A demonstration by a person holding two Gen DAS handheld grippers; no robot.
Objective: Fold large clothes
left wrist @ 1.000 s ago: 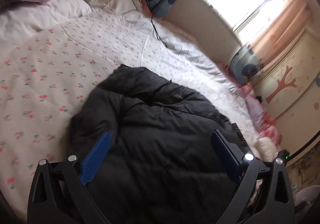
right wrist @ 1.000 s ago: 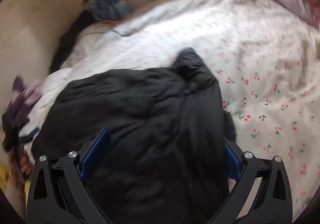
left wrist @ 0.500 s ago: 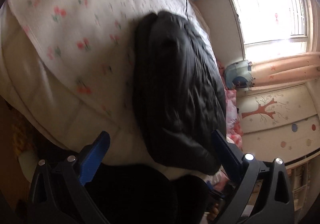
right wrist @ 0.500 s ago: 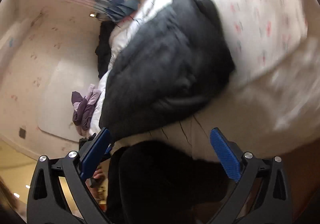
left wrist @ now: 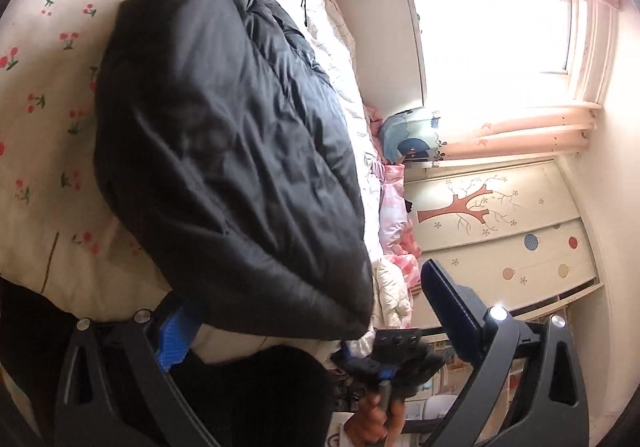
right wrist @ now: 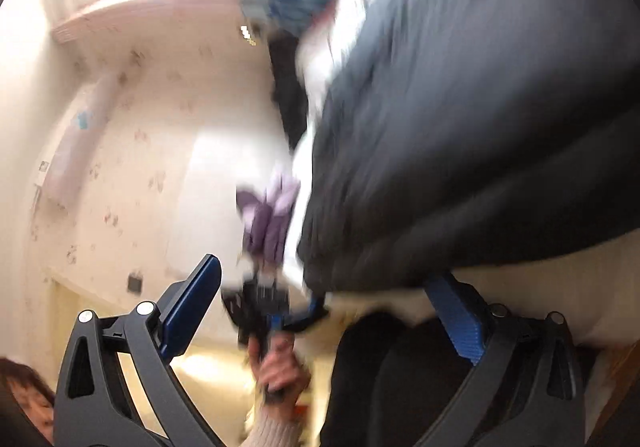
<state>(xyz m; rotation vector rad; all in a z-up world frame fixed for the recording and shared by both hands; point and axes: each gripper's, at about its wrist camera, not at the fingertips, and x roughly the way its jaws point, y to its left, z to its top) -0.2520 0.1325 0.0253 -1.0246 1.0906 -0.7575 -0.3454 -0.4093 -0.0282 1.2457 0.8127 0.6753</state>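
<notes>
A black padded jacket lies folded in a bundle on the cherry-print bedspread, reaching the bed's near edge. It also shows, blurred, in the right wrist view. My left gripper is open and empty, held at the bed edge just below the jacket's lower end. My right gripper is open and empty, also below the jacket's edge. Each gripper shows in the other's view, held in a hand: the right one and the left one.
A window with pink curtains and a wardrobe with a tree picture stand beyond the bed. Pink bedding is piled at the bed's far side. Purple clothes lie at the bed's other end. My dark trousers fill the foreground.
Both grippers have drawn back from over the jacket to the bed's near edge and tilted sideways. The jacket stays on the bed. Both grippers stay open.
</notes>
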